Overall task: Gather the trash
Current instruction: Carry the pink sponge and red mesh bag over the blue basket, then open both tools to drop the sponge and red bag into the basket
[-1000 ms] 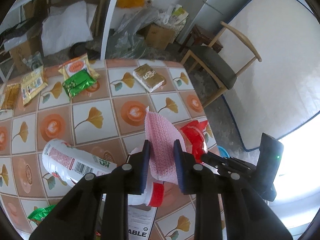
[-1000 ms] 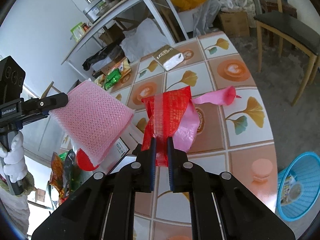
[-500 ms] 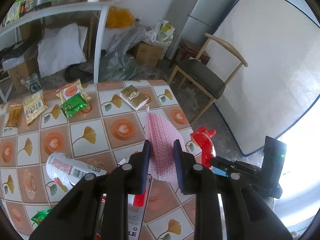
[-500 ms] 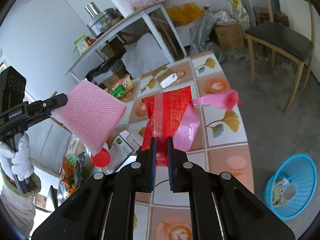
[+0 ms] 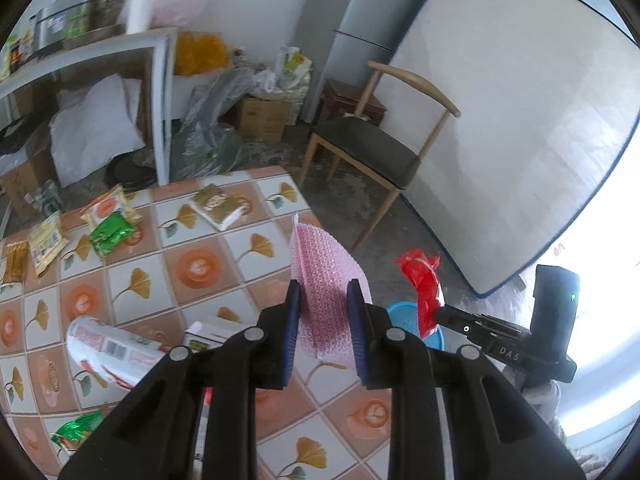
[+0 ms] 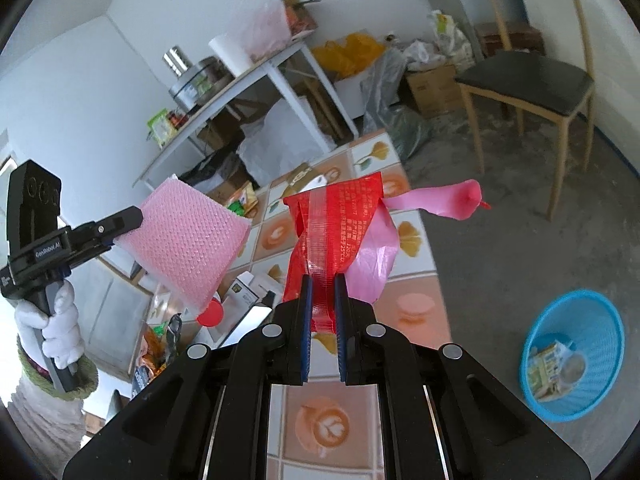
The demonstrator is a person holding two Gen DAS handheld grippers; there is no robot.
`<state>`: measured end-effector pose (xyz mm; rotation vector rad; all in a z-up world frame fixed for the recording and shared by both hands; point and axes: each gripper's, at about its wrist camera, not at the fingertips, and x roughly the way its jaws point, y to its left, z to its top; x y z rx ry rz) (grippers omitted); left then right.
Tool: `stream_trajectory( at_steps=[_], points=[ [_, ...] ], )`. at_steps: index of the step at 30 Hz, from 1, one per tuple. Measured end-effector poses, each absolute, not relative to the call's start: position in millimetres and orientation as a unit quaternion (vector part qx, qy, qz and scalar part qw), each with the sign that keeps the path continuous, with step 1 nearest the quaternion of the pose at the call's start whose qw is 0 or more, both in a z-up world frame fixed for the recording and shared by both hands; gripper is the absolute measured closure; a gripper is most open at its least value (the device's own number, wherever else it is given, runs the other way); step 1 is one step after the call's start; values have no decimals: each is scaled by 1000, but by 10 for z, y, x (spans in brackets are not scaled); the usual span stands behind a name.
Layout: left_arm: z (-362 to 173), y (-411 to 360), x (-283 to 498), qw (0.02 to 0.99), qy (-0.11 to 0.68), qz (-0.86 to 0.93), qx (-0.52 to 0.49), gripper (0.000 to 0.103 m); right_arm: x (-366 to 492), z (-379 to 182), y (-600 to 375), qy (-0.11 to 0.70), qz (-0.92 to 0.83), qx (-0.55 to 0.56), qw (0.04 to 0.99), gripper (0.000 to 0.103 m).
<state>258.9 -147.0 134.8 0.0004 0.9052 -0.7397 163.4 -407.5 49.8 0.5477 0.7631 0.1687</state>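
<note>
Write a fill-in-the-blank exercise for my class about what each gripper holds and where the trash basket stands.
1. The left gripper is shut on a pink sheet of ____ wrap.
2. The right gripper is shut on a ____ plastic wrapper and a pink bag.
3. The blue trash basket stands on the ____, beside the tiled table.

Missing words: bubble; red; floor

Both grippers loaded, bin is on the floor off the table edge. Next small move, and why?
Probably carry the right gripper over the blue basket before letting go. It is shut on the red wrapper with pink plastic, above the tiled table, while the basket sits on the floor to the right. The left gripper, shut on the pink bubble wrap, can follow.
</note>
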Motion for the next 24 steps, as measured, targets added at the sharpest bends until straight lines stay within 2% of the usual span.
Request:
stream_trajectory(
  at_steps=[11, 24],
  points=[
    [1118, -2432, 2194, 792, 443, -420, 24, 81, 889, 316, -4786, 353, -7, 316, 881, 94],
    [253, -3902, 1866, 733, 496, -455, 95, 81, 277, -542, -5549, 380, -106, 409, 823, 94]
  ],
)
